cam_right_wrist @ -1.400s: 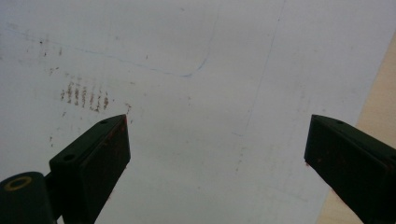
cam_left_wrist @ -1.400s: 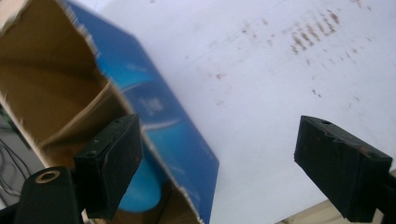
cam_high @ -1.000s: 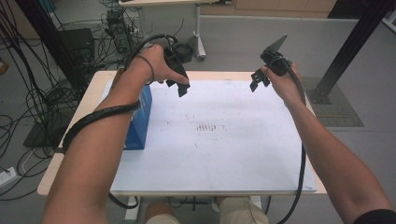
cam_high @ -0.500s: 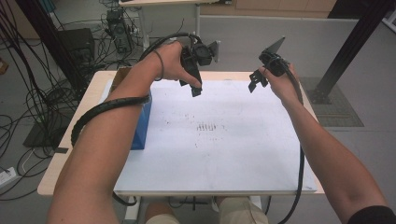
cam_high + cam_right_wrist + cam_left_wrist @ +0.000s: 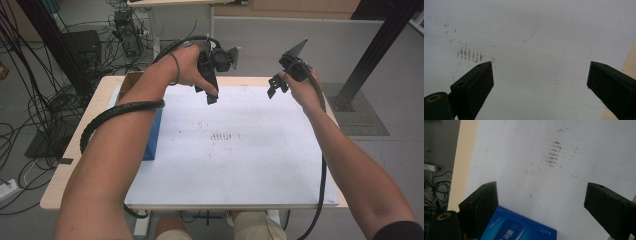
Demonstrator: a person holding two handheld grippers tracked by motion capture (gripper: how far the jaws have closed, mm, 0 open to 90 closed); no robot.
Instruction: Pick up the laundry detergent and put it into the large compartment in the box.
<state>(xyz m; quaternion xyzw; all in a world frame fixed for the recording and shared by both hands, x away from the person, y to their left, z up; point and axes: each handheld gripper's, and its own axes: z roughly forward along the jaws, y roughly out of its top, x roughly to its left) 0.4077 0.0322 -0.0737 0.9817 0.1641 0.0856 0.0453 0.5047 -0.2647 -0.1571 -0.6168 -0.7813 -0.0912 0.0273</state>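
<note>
Grey floor, cable bundles and a rack frame surround the counter (image 5: pixel 70 165), a pale wooden top carrying 1 white mat (image 5: pixel 250 165) with a patch of brown scuff marks near its middle.

Item in hand: 1 blue box (image 5: pixel 521 230), flat, glossy, printed with white lettering too small to read. It lies at the mat's left edge, partly hidden under your left forearm in the high view, and sits just below the left jaws in the left gripper view.

Tools: your left gripper (image 5: pixel 212 95) hangs above the far left part of the mat, jaws spread wide and holding nothing. Your right gripper (image 5: pixel 275 87) hovers over the far right part, jaws likewise wide apart and unloaded, well apart from the box.

Step, as judged: approach, nothing grasped yet. Next move likely calls for you to bring the left gripper back and down toward the box, square the jaws across its narrow sides, then close.
</note>
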